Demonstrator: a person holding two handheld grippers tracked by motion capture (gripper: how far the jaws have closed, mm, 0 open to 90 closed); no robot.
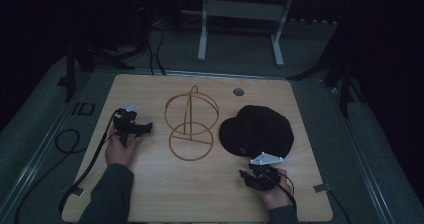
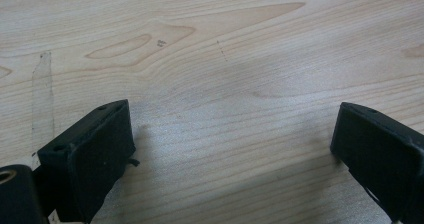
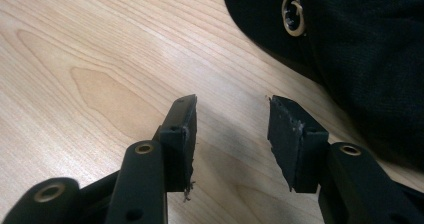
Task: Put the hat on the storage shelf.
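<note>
The black cap [image 1: 257,131] lies flat on the counter [image 1: 150,184] just right of the gold wire stand [image 1: 191,124]. The right hand-held gripper [image 1: 252,176], released and empty, sits near the cap's front edge; the left hand-held gripper [image 1: 137,129], also released, waits left of the stand. A shallow pinch could catch only loose fabric, so the cap may sag or slip, and its swing could tip the light stand.

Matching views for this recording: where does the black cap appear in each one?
High view: the black cap lies right of centre on the wooden table, beside the wire stand and just beyond the right tool.
Left gripper view: table grain between open jaws; the cap is not in it.
Right gripper view: the cap lies at upper right.
Shared landmark: the wooden tabletop.
</note>
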